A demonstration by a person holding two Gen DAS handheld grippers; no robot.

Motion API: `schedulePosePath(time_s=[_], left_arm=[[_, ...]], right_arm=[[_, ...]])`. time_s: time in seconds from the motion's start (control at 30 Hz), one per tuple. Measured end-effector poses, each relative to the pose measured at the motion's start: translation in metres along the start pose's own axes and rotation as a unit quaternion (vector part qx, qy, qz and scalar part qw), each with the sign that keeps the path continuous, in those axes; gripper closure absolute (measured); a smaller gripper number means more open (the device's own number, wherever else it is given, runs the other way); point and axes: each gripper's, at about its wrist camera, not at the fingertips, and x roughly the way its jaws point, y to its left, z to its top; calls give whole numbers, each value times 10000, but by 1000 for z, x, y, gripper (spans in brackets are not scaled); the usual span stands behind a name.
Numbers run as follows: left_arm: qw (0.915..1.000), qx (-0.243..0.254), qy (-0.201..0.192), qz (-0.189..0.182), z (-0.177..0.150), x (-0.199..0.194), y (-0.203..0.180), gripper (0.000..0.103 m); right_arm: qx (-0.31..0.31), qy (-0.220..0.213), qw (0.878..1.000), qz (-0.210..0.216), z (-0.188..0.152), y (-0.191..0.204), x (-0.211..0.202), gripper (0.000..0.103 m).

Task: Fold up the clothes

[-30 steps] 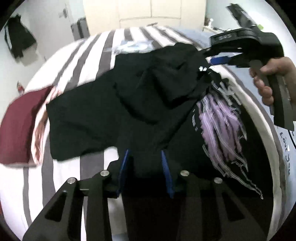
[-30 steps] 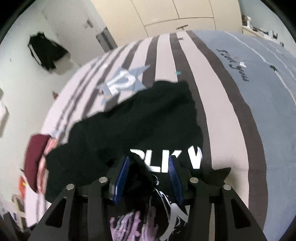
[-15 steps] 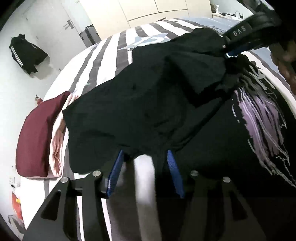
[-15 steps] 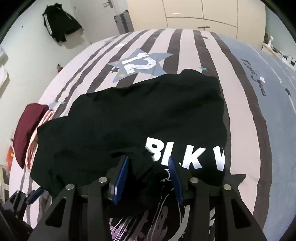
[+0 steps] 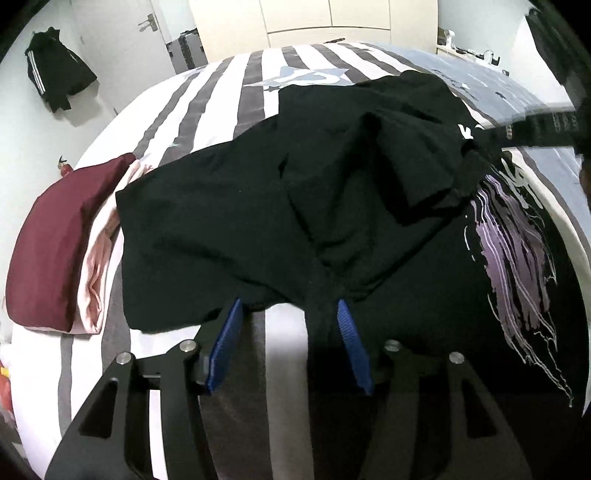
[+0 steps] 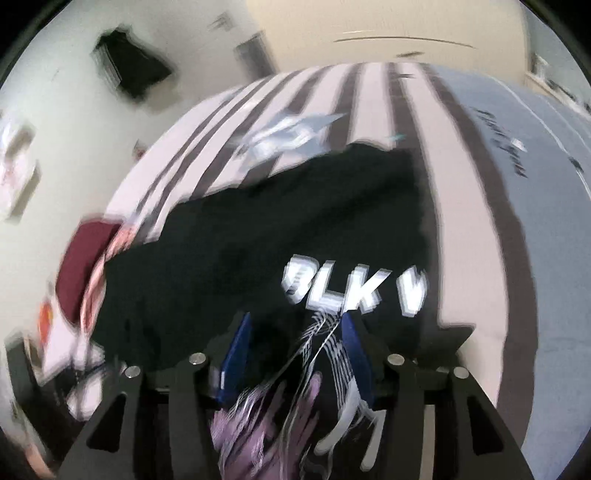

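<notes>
A black T-shirt (image 5: 258, 206) with white letters (image 6: 354, 291) and a purple streaked print (image 5: 517, 258) lies bunched on the striped bed (image 5: 229, 110), its upper part folded over. My left gripper (image 5: 289, 306) is at the shirt's near edge and its jaws are opening. Only a thin strip of black cloth hangs by the right pad (image 5: 352, 347), with bare sheet in the gap. My right gripper (image 6: 295, 321) is over the print, its jaws also opening. Cloth lies loose between its pads in a blurred view. Its black frame (image 5: 546, 127) shows at the right edge.
A folded maroon garment (image 5: 55, 240) sits on a pink one (image 5: 98, 266) at the bed's left side. A black jacket (image 5: 55, 77) hangs on the wall. A suitcase (image 5: 186, 48) and cream wardrobe doors (image 5: 332, 18) stand beyond the bed.
Both grippers' jaws have widened. The black cloth that filled the left jaws has slipped out onto the bed. The right view has swung and gone blurry.
</notes>
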Motion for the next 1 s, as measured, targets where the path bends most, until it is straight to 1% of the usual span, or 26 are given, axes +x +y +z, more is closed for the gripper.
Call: schedulePosePath(time_s=[0.07, 0.13, 0.27, 0.33, 0.4, 0.5, 0.57, 0.63, 0.67, 0.7, 0.73, 0.83, 0.9, 1.0], left_arm=[[10000, 0, 0, 7, -3, -4, -1, 51], [10000, 16, -6, 10, -4, -4, -2, 51], [10000, 33, -35, 6, -8, -7, -4, 51], [10000, 20, -41, -6, -8, -7, -3, 51], [10000, 17, -43, -14, -8, -6, -3, 51], [10000, -18, -52, -40, -9, -7, -2, 51], [9999, -68, -37, -72, -9, -7, 0, 51], [9999, -113, -27, -96, -10, -7, 1, 51], [9999, -125, -30, -93, -10, -7, 1, 51], [9999, -143, -29, -93, -10, -7, 1, 51], [9998, -168, -24, -97, -10, -7, 1, 51], [9997, -208, -8, -90, -10, -6, 0, 51], [9998, -197, -8, -80, -11, -6, 0, 51], [9998, -154, -24, -90, -11, -7, 0, 51]], right_arm=[[-361, 182, 9990, -206, -11, 13, 11, 56], [-439, 266, 9983, -283, -15, 19, 21, 56], [-483, 147, 9970, -585, -9, 25, 36, 56], [-308, -37, 9973, -670, -4, 22, 39, 56], [70, -226, 9973, -695, 8, 12, 39, 57], [798, -547, 9915, -864, 27, -19, 33, 57], [1331, -725, 9835, -992, 35, -46, 25, 57], [1740, -836, 9738, -1201, 37, -73, 15, 57], [1972, -888, 9685, -1233, 37, -88, 11, 56], [2152, -881, 9662, -1111, 36, -99, 8, 56], [2212, -821, 9682, -830, 34, -104, 6, 56], [1605, -735, 9827, -559, 24, -86, -2, 56], [1028, -587, 9918, -482, 11, -61, -4, 56], [573, -420, 9973, -195, -5, -28, -1, 56]])
